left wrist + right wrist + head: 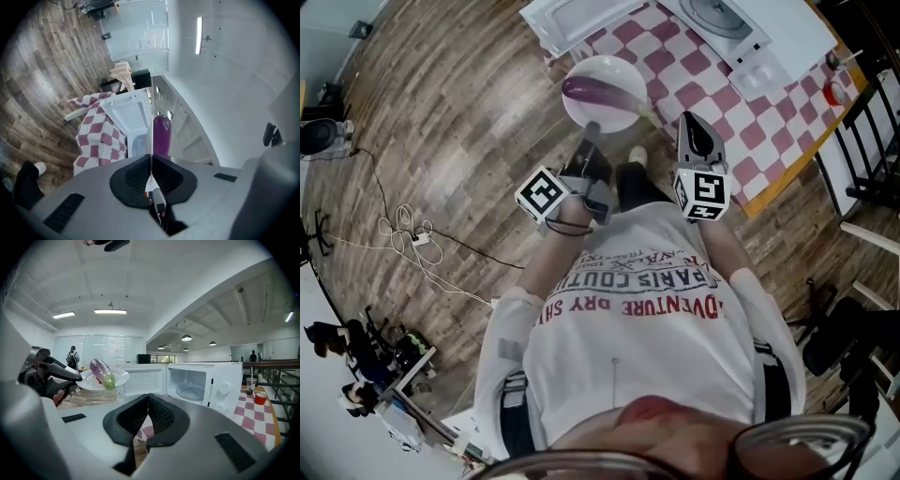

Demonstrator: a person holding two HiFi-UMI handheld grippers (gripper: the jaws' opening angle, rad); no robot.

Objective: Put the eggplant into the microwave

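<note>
A purple eggplant [595,91] with a green stem end lies on a white plate [623,111]. My left gripper [591,131] is shut on the plate's near rim and carries it level above the floor, short of the table. In the left gripper view the plate [150,136] shows edge-on between the pads, with the eggplant [162,133] just past them. The white microwave [727,21] stands on the checked tablecloth [694,84], its door [572,19] swung open. My right gripper [689,117] is shut on nothing, to the right of the plate. Its view shows the open microwave cavity [190,383] and the eggplant [101,372].
A red cup [259,397] and a clear cup with a straw [251,383] stand on the table right of the microwave. A dark chair [872,122] is beside the table's right end. Cables [412,234] lie on the wooden floor at left.
</note>
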